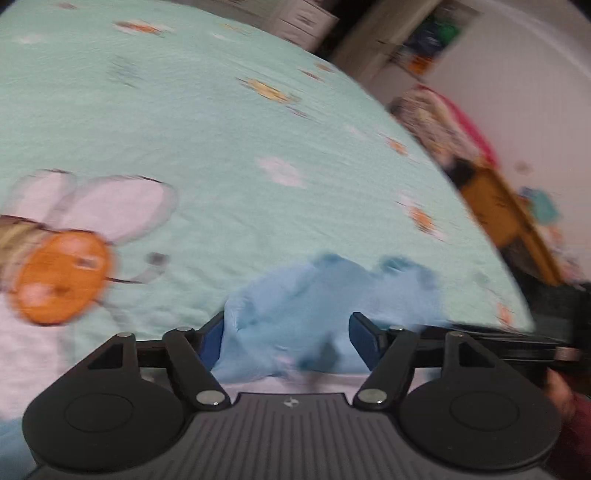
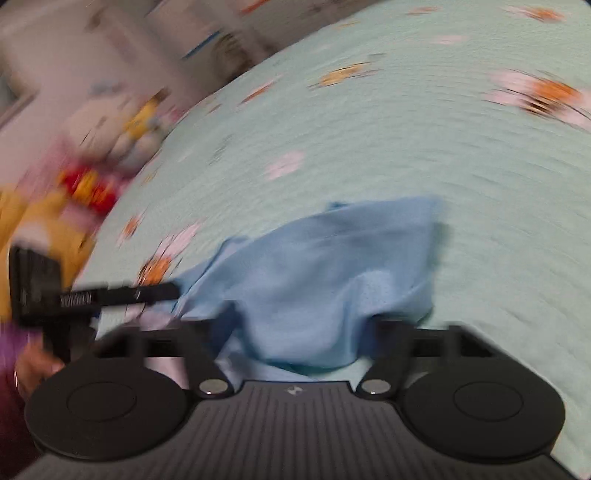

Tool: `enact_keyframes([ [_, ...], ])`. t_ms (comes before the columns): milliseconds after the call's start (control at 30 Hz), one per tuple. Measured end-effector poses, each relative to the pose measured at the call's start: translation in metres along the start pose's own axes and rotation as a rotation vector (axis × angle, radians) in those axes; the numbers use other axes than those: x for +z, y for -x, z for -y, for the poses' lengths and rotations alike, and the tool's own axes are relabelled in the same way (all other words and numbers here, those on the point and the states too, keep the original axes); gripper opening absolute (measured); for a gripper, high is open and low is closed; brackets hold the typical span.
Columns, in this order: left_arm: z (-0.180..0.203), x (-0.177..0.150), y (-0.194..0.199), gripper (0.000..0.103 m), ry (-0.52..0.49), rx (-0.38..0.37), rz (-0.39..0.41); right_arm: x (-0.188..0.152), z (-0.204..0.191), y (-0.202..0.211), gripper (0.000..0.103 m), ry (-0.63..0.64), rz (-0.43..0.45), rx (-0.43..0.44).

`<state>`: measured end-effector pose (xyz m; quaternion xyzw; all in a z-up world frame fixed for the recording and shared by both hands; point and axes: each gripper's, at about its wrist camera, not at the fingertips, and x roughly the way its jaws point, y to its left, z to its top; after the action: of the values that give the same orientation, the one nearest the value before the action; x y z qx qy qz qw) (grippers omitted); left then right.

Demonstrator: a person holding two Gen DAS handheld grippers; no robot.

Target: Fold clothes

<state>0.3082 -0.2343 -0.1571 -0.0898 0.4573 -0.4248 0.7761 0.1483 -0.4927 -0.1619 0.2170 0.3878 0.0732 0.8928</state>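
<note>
A crumpled light blue garment (image 1: pixel 325 295) lies on a mint-green bedsheet (image 1: pixel 221 129) printed with flowers. My left gripper (image 1: pixel 288 339) is open, its blue pads (image 1: pixel 212 341) wide apart, with the near edge of the garment bunched between them. In the right wrist view the same garment (image 2: pixel 325 266) spreads ahead on the sheet (image 2: pixel 406 129). The right gripper (image 2: pixel 299 328) is open too, and cloth lies between its spread fingers. The other gripper's dark body shows at the edge of each view (image 1: pixel 517 347) (image 2: pixel 110 295). Both views are blurred by motion.
A large bee print (image 1: pixel 62 273) marks the sheet at the left. Beyond the bed's edge are wooden furniture (image 1: pixel 502 206), a heap with pink cloth (image 1: pixel 443 118), white drawers (image 1: pixel 295 18) and soft toys (image 2: pixel 122 129). A hand (image 2: pixel 33 369) in a maroon sleeve (image 1: pixel 576 435) holds each gripper.
</note>
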Motion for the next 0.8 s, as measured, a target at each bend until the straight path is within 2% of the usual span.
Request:
enact_keyframes([
  [33,0.005,0.0,-0.003,0.008,-0.031,0.013,-0.011,0.002,-0.006,-0.007,0.003,0.038,-0.014,0.013],
  [67,0.009,-0.001,-0.007,0.001,-0.061,0.027,-0.023,0.005,-0.012,-0.014,0.003,0.081,-0.026,0.023],
  [133,0.018,0.0,-0.011,0.001,-0.122,0.06,-0.031,0.014,-0.03,-0.025,0.003,0.226,-0.027,0.0],
  [200,0.022,0.015,-0.005,0.001,-0.158,0.128,0.041,0.03,-0.047,-0.038,0.003,0.348,-0.019,-0.037],
  [333,0.019,0.067,0.006,0.001,-0.195,0.278,0.203,0.095,-0.076,-0.067,0.002,0.565,0.085,-0.207],
  [433,0.032,0.114,0.01,0.002,-0.281,0.404,0.358,0.155,-0.101,-0.086,0.002,0.678,0.222,-0.352],
  [500,0.044,0.139,0.012,0.002,-0.329,0.452,0.474,0.191,-0.114,-0.099,0.002,0.71,0.324,-0.448],
  [567,0.047,0.154,0.006,0.004,-0.339,0.487,0.538,0.213,-0.113,-0.116,0.003,0.667,0.337,-0.478],
  [600,0.045,0.16,0.001,0.006,-0.333,0.502,0.54,0.224,-0.112,-0.124,0.008,0.645,0.344,-0.493],
  [633,0.036,0.162,-0.01,0.01,-0.309,0.512,0.492,0.234,-0.11,-0.132,0.014,0.619,0.342,-0.497],
  [667,0.027,0.164,-0.021,0.01,-0.284,0.521,0.444,0.236,-0.1,-0.137,0.033,0.565,0.285,-0.436],
  [700,0.016,0.164,-0.029,0.01,-0.25,0.525,0.396,0.229,-0.088,-0.139,0.046,0.524,0.244,-0.395],
  [767,-0.012,0.15,-0.029,0.014,-0.146,0.512,0.318,0.215,-0.065,-0.141,0.048,0.441,0.165,-0.313],
  [800,-0.022,0.139,-0.018,0.014,-0.087,0.513,0.328,0.203,-0.053,-0.133,0.048,0.408,0.139,-0.28],
])
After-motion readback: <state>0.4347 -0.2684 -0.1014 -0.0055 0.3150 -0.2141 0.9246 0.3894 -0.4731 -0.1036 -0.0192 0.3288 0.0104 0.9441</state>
